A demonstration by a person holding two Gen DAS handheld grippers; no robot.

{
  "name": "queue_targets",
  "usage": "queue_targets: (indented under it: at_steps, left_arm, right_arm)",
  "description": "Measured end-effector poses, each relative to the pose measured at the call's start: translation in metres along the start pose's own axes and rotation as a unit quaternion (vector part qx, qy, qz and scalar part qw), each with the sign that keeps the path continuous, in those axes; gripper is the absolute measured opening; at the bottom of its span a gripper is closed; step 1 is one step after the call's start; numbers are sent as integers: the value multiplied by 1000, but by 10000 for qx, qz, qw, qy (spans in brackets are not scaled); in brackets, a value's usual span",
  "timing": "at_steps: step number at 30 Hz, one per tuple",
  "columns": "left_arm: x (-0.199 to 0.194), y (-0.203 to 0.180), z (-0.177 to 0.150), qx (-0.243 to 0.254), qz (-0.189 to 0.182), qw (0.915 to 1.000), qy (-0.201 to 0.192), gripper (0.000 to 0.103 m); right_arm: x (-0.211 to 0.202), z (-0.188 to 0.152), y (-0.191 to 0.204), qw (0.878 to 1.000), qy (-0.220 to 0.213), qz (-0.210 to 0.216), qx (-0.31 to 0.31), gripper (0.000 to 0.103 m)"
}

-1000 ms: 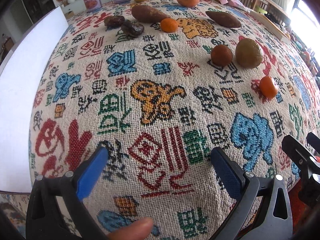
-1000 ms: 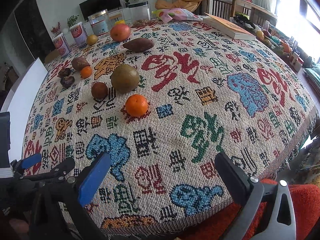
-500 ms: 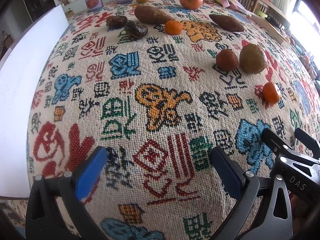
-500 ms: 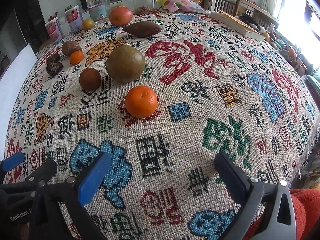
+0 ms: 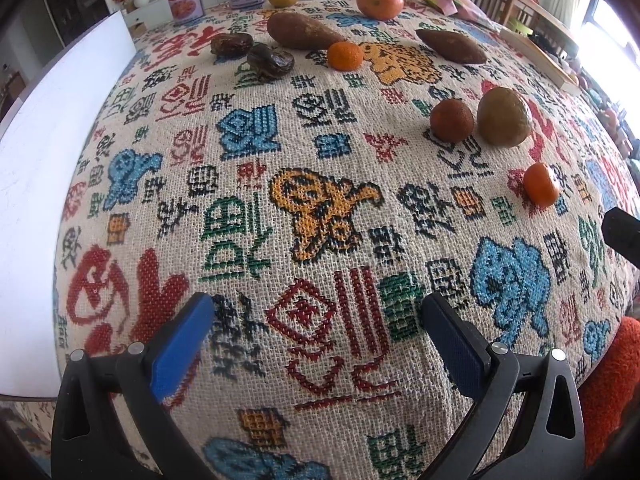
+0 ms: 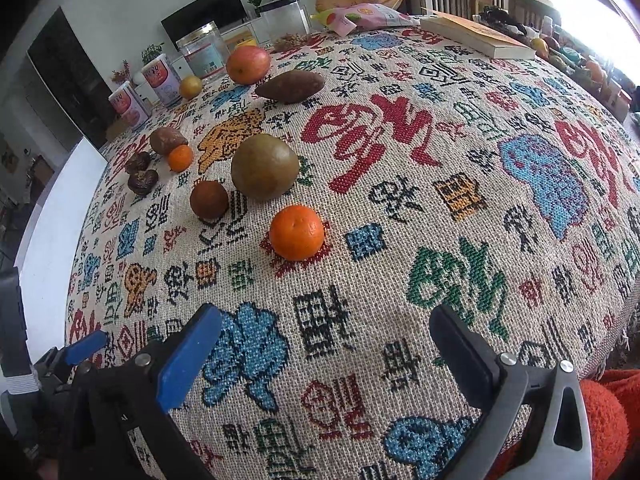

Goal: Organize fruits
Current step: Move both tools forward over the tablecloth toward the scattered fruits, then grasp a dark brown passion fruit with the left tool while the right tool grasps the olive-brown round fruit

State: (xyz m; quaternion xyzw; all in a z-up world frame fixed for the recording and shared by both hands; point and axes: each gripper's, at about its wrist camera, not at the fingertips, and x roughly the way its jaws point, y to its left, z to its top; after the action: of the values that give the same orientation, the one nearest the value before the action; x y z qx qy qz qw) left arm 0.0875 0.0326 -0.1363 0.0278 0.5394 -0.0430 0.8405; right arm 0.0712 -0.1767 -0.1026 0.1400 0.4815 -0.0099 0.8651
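Two handheld grippers, left gripper (image 5: 316,320) and right gripper (image 6: 324,332), jaws spread wide, empty, above patterned woven tablecloth (image 6: 460,168). Small round orange mandarin (image 6: 296,232) nearest right gripper; brown-green round fruit (image 6: 265,166) and dark reddish-brown ball-shaped fruit (image 6: 209,199) just beyond it.

Both wrist views low over tablecloth (image 5: 320,208), sharing its fruit.
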Motion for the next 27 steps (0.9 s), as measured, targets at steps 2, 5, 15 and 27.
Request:
queue_targets:
  at_steps: [2,5,15,27]
  left_arm:
    - [0,0,-1,-18,10,10000,-24,103]
    - [-1,0,-2,-32,18,10000,-38,103]
    - [-3,0,-5,-47,30,9999,-150,103]
    - [-4,0,-7,-47,27,9998,-174,103]
  right_arm:
    - [-24,8,6,9995,-182,98,-233,103]
    - [-61,11,18,9972,-406,427,-453,103]
    - [-127,-6,49,9875,-928,847,-954,103]
    - [-154,-21,58,9838,-1201,205,-1316,103]
